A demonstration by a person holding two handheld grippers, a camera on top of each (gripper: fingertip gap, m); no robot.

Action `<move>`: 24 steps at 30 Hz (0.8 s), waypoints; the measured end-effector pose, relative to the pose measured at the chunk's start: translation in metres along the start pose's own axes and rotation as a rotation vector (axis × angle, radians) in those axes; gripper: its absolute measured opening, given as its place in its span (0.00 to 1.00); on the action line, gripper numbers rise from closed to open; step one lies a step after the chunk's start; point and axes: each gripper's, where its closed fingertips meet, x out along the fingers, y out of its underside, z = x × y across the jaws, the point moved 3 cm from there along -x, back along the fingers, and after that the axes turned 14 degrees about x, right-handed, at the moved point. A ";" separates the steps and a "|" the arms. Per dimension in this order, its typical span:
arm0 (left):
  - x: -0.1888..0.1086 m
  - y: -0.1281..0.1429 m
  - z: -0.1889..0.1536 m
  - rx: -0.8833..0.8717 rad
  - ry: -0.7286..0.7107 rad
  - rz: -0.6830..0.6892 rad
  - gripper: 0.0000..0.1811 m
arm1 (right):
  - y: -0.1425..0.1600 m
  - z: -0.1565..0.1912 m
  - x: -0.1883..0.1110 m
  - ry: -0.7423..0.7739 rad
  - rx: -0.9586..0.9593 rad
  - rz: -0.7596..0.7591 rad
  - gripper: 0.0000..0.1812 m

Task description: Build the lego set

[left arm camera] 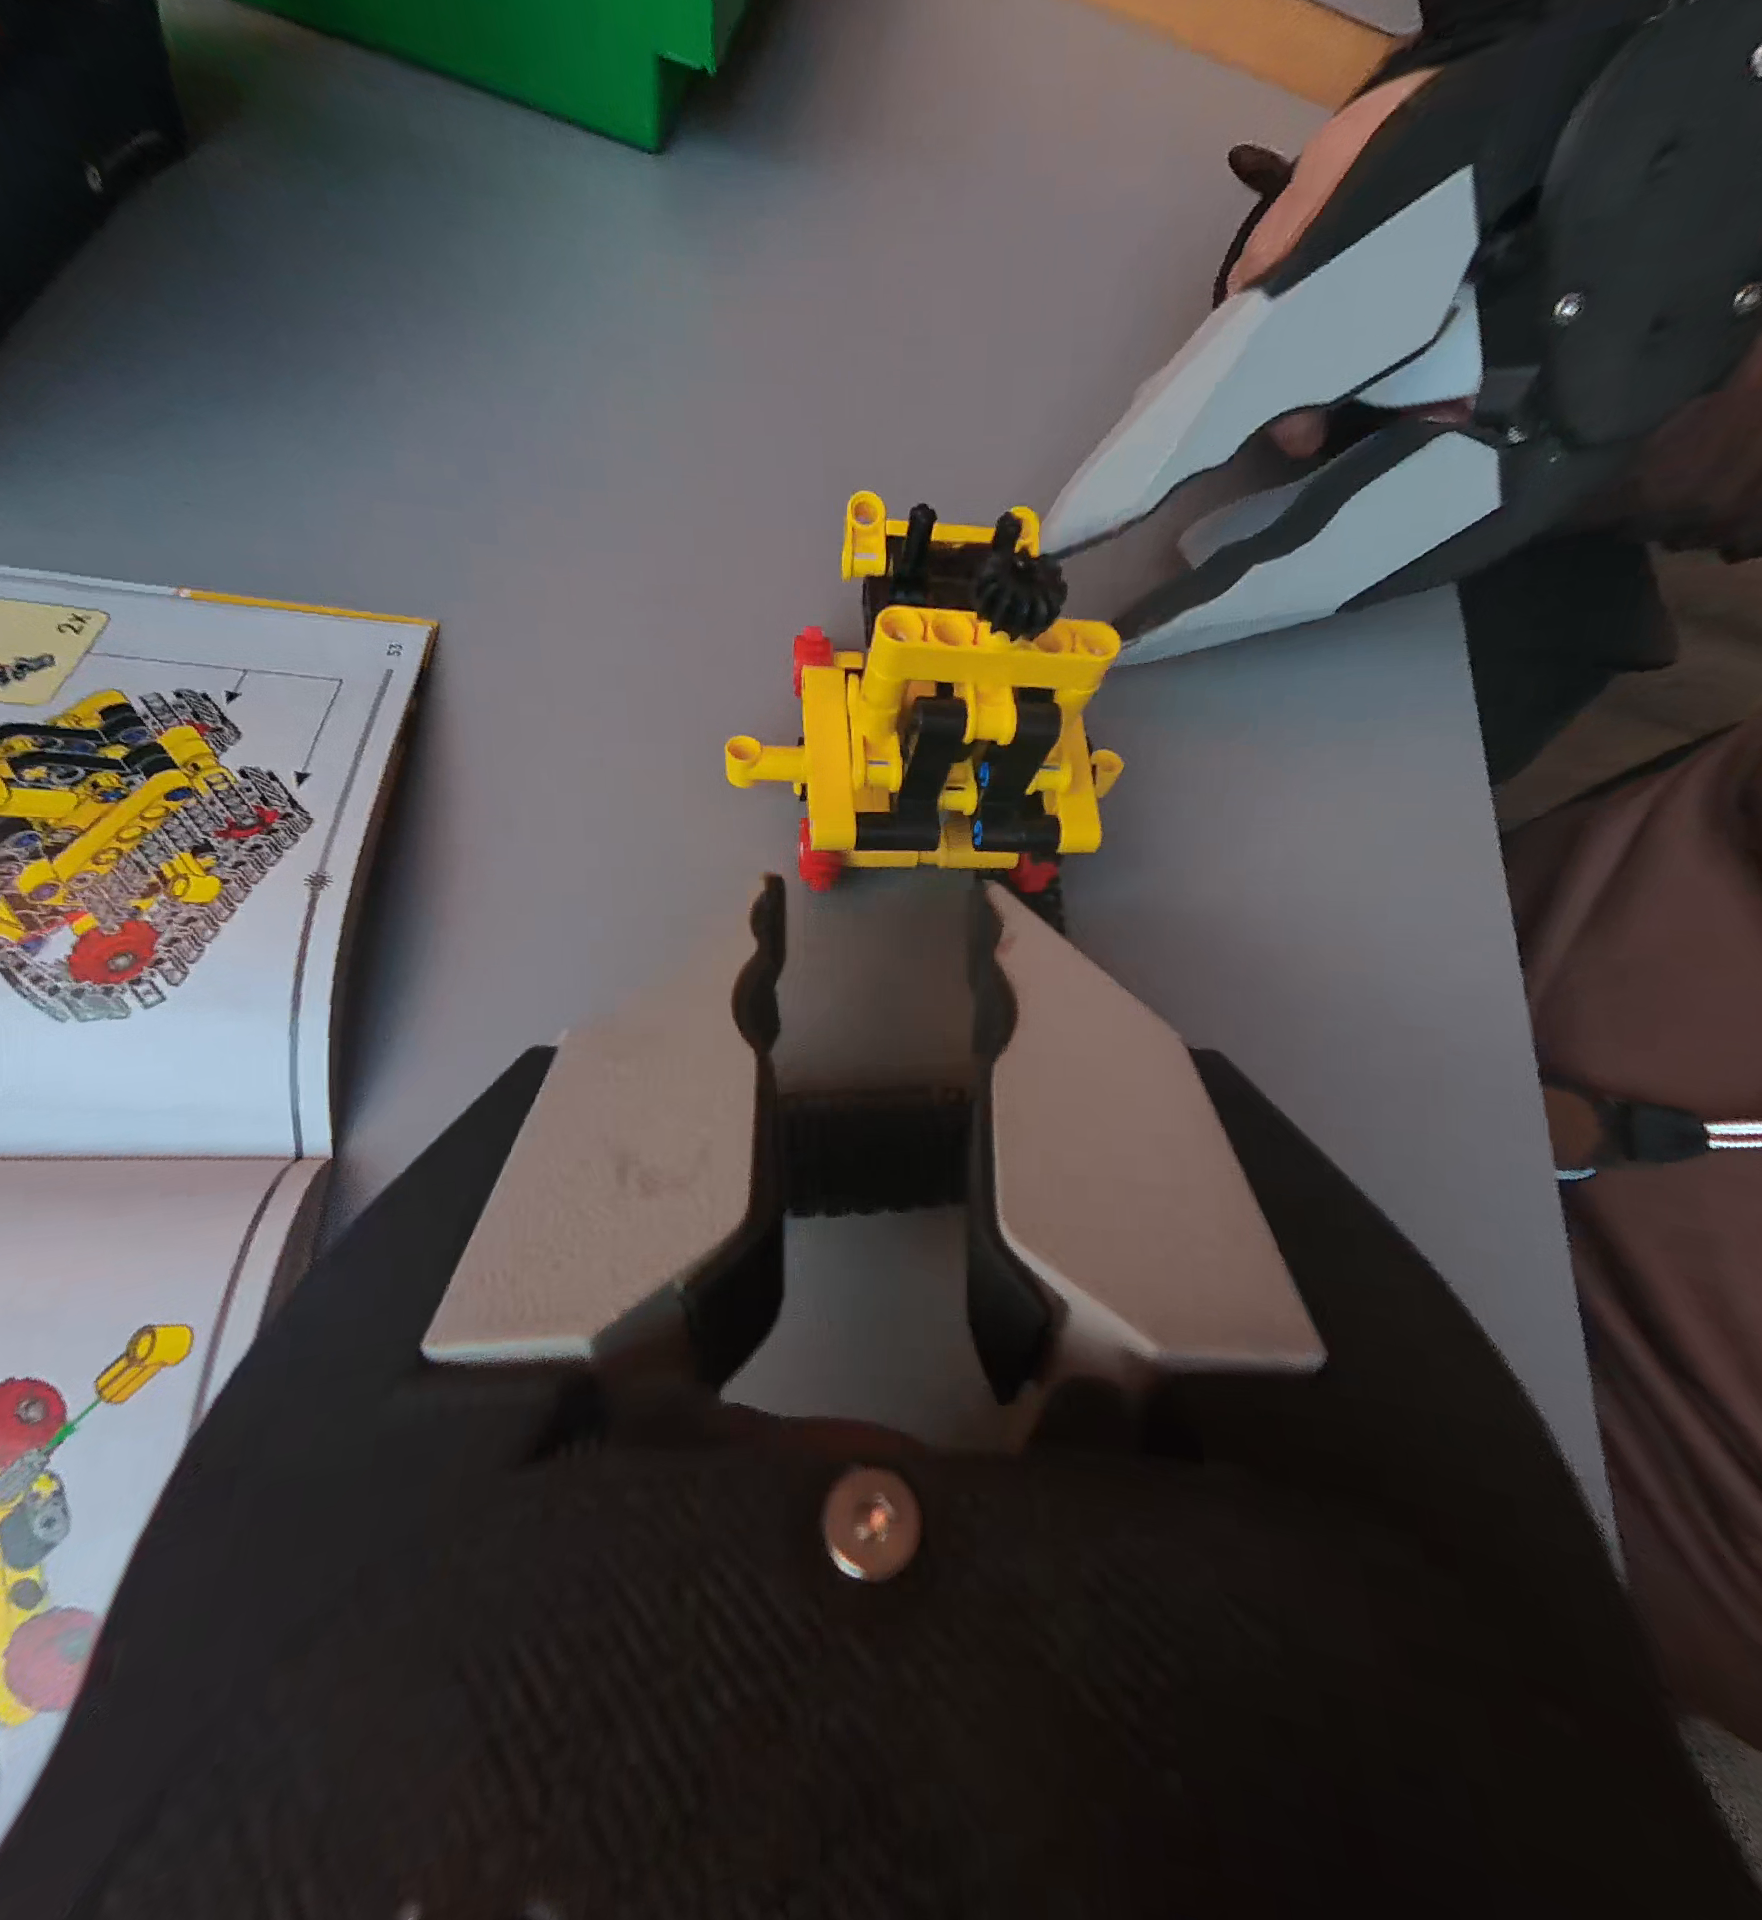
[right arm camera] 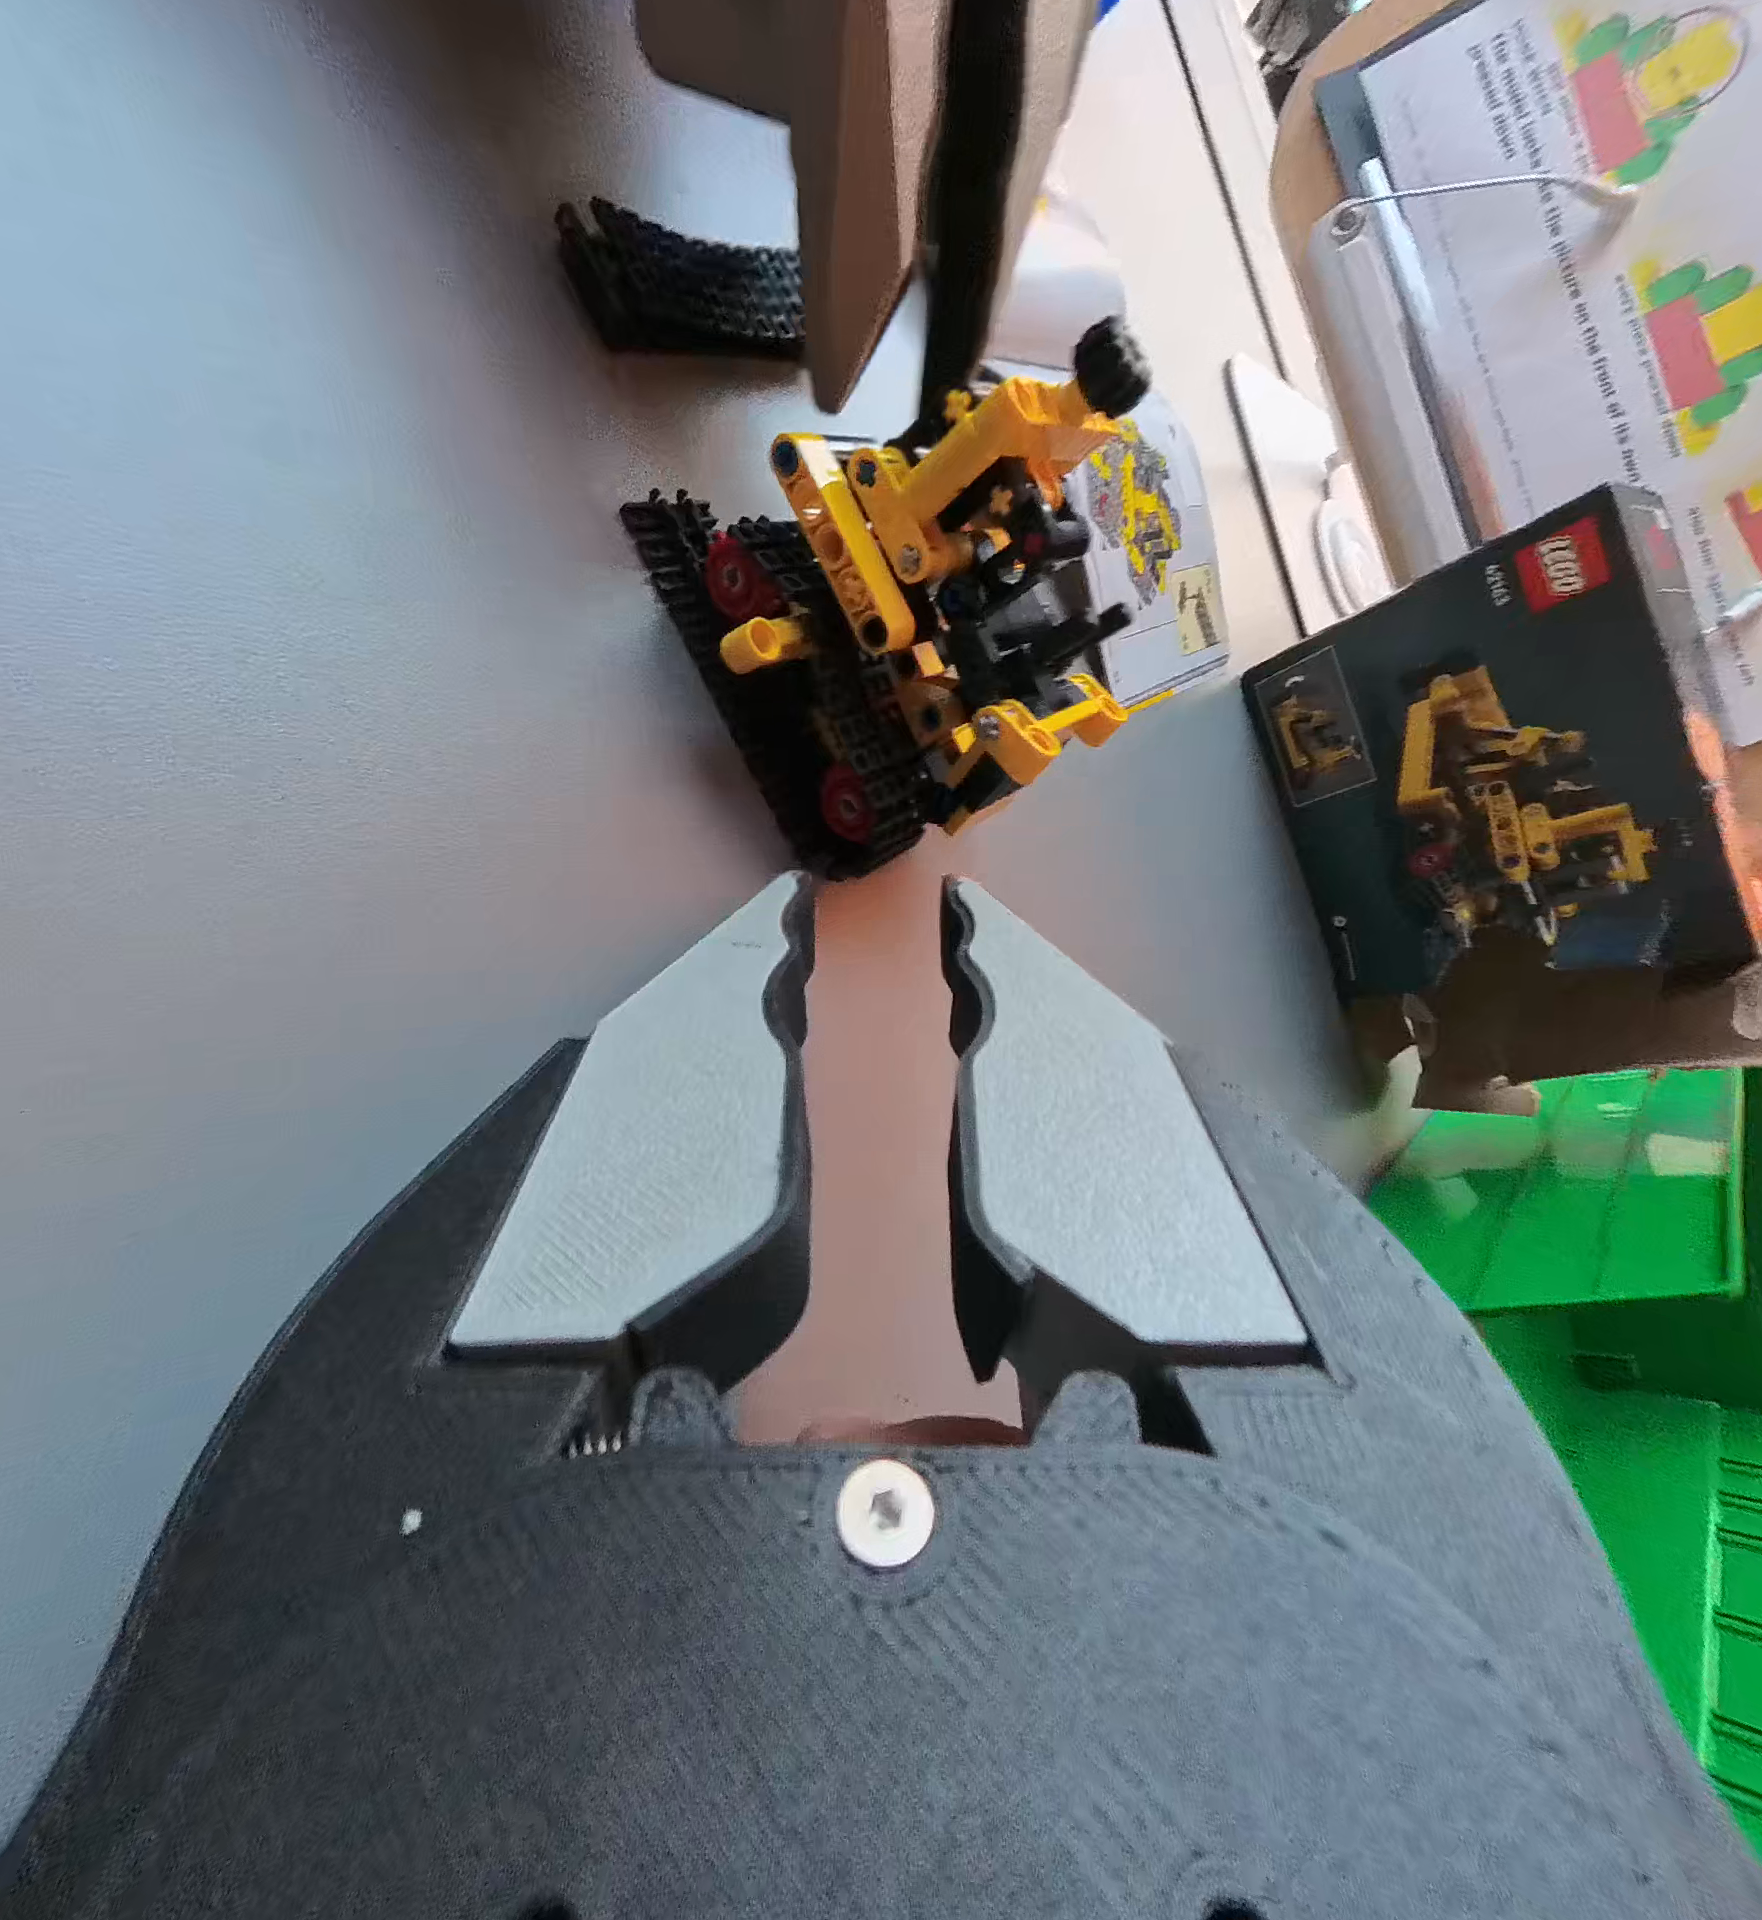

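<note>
A yellow and black bulldozer model (left arm camera: 950, 748) stands on the grey table (left arm camera: 544, 416), on black tracks with red wheels (right arm camera: 887, 623). A black gear (left arm camera: 1022, 597) sits on top of its raised yellow arm (right arm camera: 1111, 364). My right gripper (right arm camera: 877, 894) is open and empty; in the left wrist view its tips (left arm camera: 1085, 587) sit beside the gear and the yellow beam. My left gripper (left arm camera: 882, 899) is open just in front of the model. A loose black track piece (left arm camera: 872, 1153) shows between its fingers and appears to lie on the table under them (right arm camera: 679, 281).
An open instruction booklet (left arm camera: 129, 883) lies at the left. A green box (left arm camera: 544, 52) stands at the back. The set's dark box (right arm camera: 1500, 779) leans above green trays (right arm camera: 1635, 1455). The table edge and a person's brown clothing (left arm camera: 1687, 883) are at the right. My hands' fingertips stand some 10 cm from each other.
</note>
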 end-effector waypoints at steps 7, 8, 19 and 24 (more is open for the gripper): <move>0.002 -0.012 -0.004 0.025 0.090 -0.097 0.21 | 0.004 -0.001 0.011 -0.025 -0.037 0.035 0.09; 0.002 -0.014 -0.005 0.029 0.103 -0.115 0.23 | 0.005 -0.002 0.012 -0.038 -0.024 0.036 0.09; -0.002 -0.020 -0.012 0.031 0.204 -0.182 0.23 | 0.005 -0.004 0.014 -0.090 0.003 0.041 0.07; -0.002 -0.018 -0.016 0.043 0.222 -0.185 0.16 | 0.007 -0.008 0.016 -0.081 -0.018 0.050 0.06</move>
